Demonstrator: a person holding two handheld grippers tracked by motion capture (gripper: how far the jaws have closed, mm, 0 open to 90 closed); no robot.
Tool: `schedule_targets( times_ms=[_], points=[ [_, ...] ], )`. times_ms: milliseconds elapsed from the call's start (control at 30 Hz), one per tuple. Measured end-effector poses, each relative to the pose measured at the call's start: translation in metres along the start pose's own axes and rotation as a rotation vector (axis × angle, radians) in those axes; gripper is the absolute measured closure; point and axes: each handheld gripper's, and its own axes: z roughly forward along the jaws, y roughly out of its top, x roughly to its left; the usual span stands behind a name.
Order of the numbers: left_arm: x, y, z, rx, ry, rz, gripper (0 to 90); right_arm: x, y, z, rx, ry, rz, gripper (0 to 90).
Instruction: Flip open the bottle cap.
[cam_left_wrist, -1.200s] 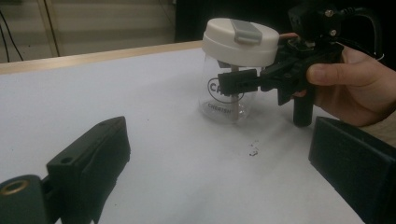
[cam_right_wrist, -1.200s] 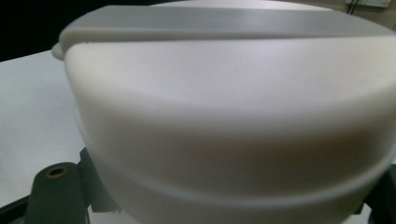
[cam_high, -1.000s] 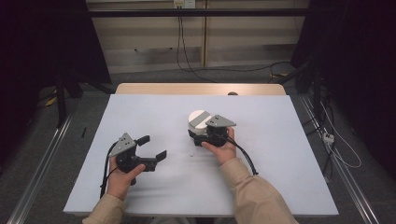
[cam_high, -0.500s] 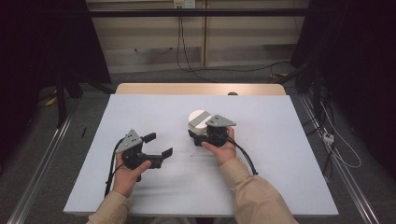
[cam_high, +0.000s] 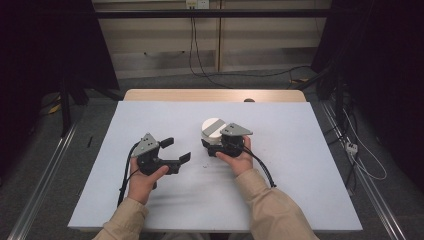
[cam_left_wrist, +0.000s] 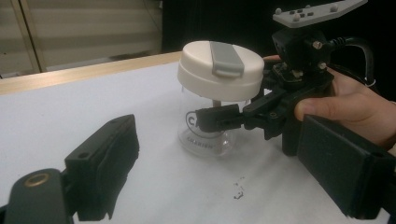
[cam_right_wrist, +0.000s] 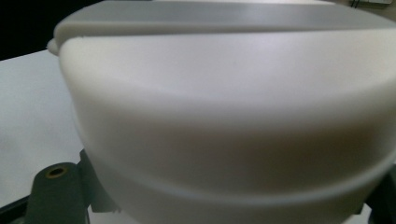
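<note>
2 grippers work over a white table (cam_high: 300, 165), each held in a hand that comes in from the near edge. The right gripper (cam_high: 212, 145) sits near the middle of the table with its jaws closed around a jar (cam_left_wrist: 205, 116), 1 jaw on each side of the clear glass body, just under the lid (cam_left_wrist: 220, 70). In the left gripper view the near jaw presses flat against the glass across the printed dark lettering, and the right hand (cam_left_wrist: 355, 107) wraps the gripper's body behind it, with the grey plate on top.

The jar stands upright on the table, its base touching the surface, slightly right of the table's centre in the high view. Its lid is cream-white, round and wide, overhanging the glass, with a grey clip lying across the top. In the right gripper view the lid (cam_right_wrist: 224, 116) looms very close, the grey strip along its upper edge, and the gripper's black jaw tips sit low at both sides of it.

The left gripper (cam_high: 175, 150) is held just left of the jar, apart from it, with its jaws spread wide and pointing toward the jar; nothing lies between them. The left hand (cam_high: 142, 177) grips it from below. A few small dark specks (cam_left_wrist: 239, 189) lie on the table in front of the jar.
</note>
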Motion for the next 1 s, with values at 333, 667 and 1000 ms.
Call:
schedule_targets(
  times_ms=[333, 667, 1000],
  points=[
    [0.000, 0.003, 0.010, 0.026, -0.017, -0.013, 19.8, 0.000, 0.000, 0.000, 0.002, 0.000, -0.001, 18.4],
    [0.000, 0.007, 0.023, 0.066, -0.024, -0.019, 34.9, 0.001, -0.001, 0.000, 0.000, -0.004, -0.003, 18.5],
    [0.003, 0.006, 0.035, 0.076, -0.028, -0.041, 45.9, 0.001, -0.001, 0.000, 0.004, -0.004, -0.002, 18.5]
  ],
)
